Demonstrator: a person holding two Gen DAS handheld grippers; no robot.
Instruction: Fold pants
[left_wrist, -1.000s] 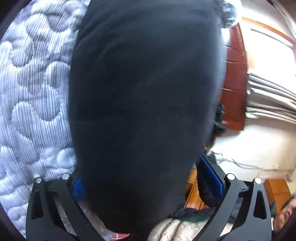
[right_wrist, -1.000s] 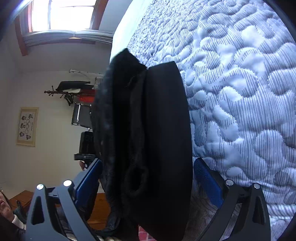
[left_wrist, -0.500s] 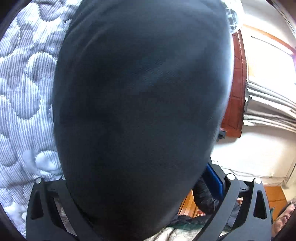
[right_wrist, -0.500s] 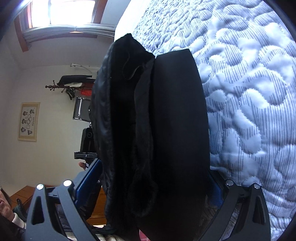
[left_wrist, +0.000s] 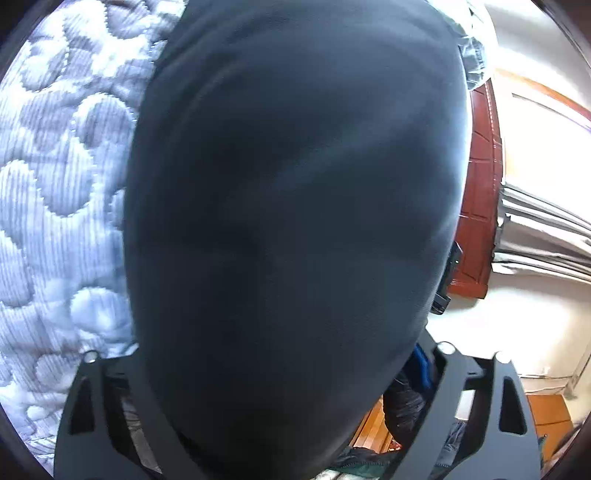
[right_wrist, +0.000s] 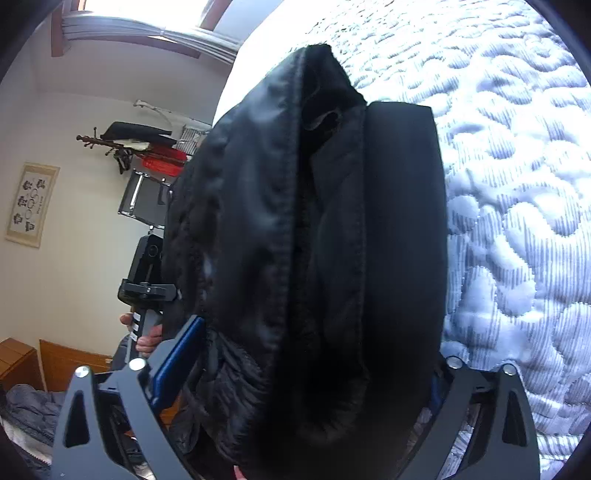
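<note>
The black pants (left_wrist: 295, 221) fill most of the left wrist view, bunched between the fingers of my left gripper (left_wrist: 288, 406), which is shut on the cloth. In the right wrist view the pants (right_wrist: 314, 258) hang as a thick folded bundle with seams and an inner lining showing, and my right gripper (right_wrist: 295, 398) is shut on them. The fingertips of both grippers are hidden by the fabric. The quilted white-and-grey mattress (left_wrist: 55, 221) lies behind the pants and also shows in the right wrist view (right_wrist: 517, 184).
The other hand-held gripper with a hand on it (right_wrist: 147, 291) shows left of the pants. A wall picture (right_wrist: 31, 203), a coat rack (right_wrist: 125, 144), a red-brown headboard (left_wrist: 480, 206) and a wooden floor (right_wrist: 66, 362) lie beyond the bed.
The pants have come closer to both cameras and fill more of each view. The mattress has shifted behind them as both grippers carry the cloth across the bed.
</note>
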